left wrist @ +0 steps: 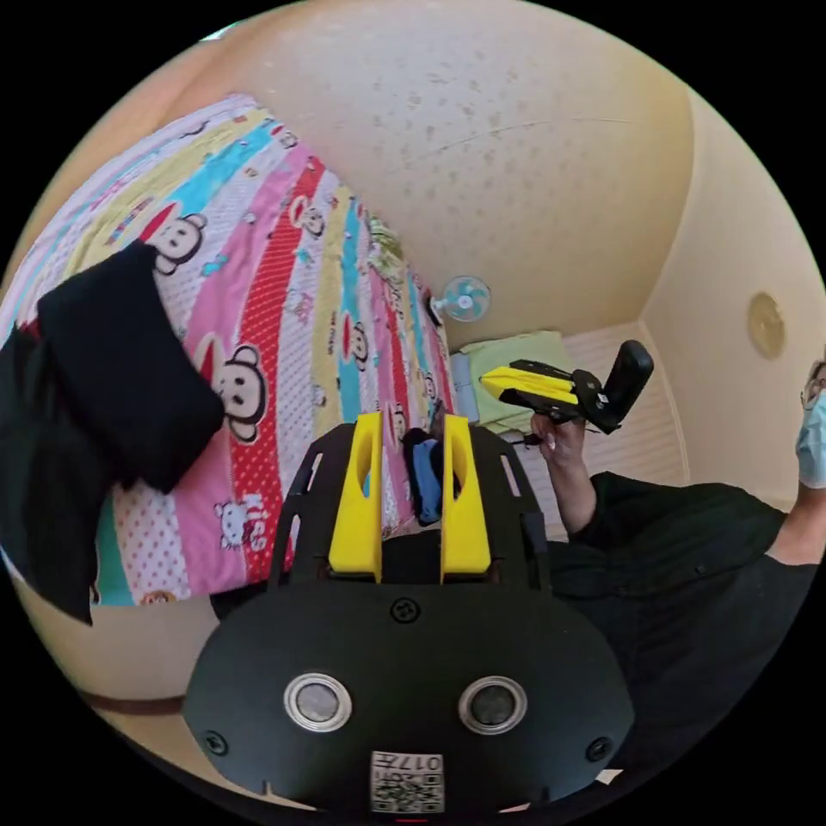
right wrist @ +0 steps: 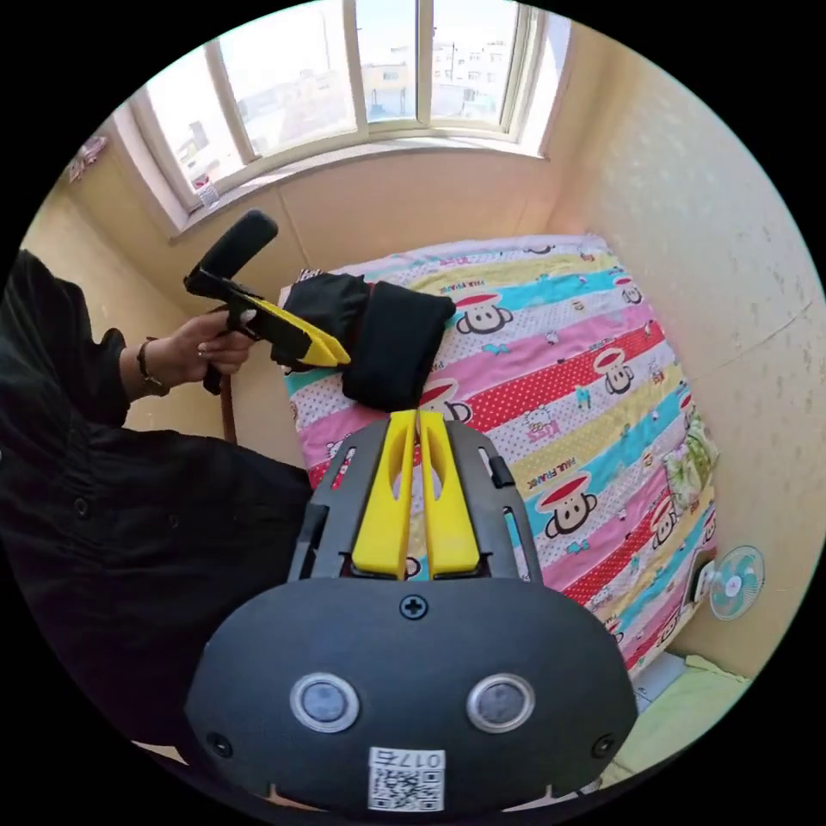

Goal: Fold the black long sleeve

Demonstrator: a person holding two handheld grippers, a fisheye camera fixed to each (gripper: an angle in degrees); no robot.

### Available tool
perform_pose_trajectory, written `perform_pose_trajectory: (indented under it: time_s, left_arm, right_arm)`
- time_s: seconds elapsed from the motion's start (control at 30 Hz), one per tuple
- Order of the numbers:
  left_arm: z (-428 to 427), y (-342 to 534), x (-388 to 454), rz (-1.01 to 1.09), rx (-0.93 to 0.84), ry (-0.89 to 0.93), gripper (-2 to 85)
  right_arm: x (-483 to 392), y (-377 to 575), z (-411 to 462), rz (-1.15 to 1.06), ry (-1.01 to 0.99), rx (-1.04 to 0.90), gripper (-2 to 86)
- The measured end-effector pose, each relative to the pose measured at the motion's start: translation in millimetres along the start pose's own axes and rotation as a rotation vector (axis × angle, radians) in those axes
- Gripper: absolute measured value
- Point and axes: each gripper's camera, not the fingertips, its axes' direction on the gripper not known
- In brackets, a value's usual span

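Observation:
The black long sleeve (left wrist: 129,361) lies as a folded bundle near the edge of the bed, and in the right gripper view it (right wrist: 391,344) is just beyond my jaws. A second dark pile of cloth (right wrist: 323,305) sits against it. My left gripper (left wrist: 413,422) is held above the bed, open, with nothing between its jaws; in the right gripper view it (right wrist: 344,357) hovers beside the folded bundle. My right gripper (right wrist: 416,417) is shut with nothing held, and a hand holds it (left wrist: 486,379) up away from the bed.
The bed carries a striped cartoon-monkey sheet (right wrist: 585,413). A small fan (right wrist: 736,585) and a green mat (left wrist: 516,361) lie past the bed's far end. A window (right wrist: 387,77) is behind the bed. The person's dark clothes (right wrist: 103,516) are close by.

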Motion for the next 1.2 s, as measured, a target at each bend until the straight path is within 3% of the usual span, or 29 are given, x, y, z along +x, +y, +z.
perform_pose_trajectory:
  time_s: [0.1,0.13,0.23,0.3,0.53,0.67,0.73,1.0,1.07,1.2]
  left_arm:
    - [49.8,-31.0,49.2,0.132,0.08,0.314,11.1]
    - [69.7,-34.7,64.2,0.168,0.105,0.419,10.4]
    - [128.7,-29.3,86.8,0.175,0.072,0.565,12.1]
    - [167.5,-17.1,91.6,0.135,0.018,0.557,12.2]
    - [303.7,33.5,103.3,0.032,-0.24,0.601,11.7]
    - [356.5,42.7,112.0,0.052,-0.316,0.581,11.5]
    - [391.1,46.2,114.3,0.05,-0.342,0.58,11.5]
    - [508.1,71.4,116.2,0.057,-0.525,0.369,11.2]
    - [530.2,81.1,109.2,0.038,-0.567,0.267,11.2]
    - [559.8,99.4,87.5,-0.045,-0.602,0.175,11.2]
  right_arm:
    - [-34.7,37.7,-80.3,-0.063,0.246,0.186,0.7]
    - [-46.5,58.8,-100.2,-0.019,0.435,0.232,0.6]
    - [-71.0,118.5,-119.7,-0.049,0.718,0.214,0.5]
    - [-73.4,158.3,-127.9,0.029,0.754,0.202,0.5]
    - [-38.8,383.4,-187.9,0.533,0.48,0.581,0.4]
    - [-27.7,531.3,-218.0,0.721,0.579,0.896,0.5]
    - [-16.7,587.0,-231.8,0.797,0.602,0.92,0.7]
    - [89.2,830.8,-242.7,1.196,0.52,0.608,4.0]
    - [137.1,895.8,-210.3,1.315,0.341,0.465,6.9]
    - [198.3,946.6,-141.1,1.337,0.021,0.365,10.7]
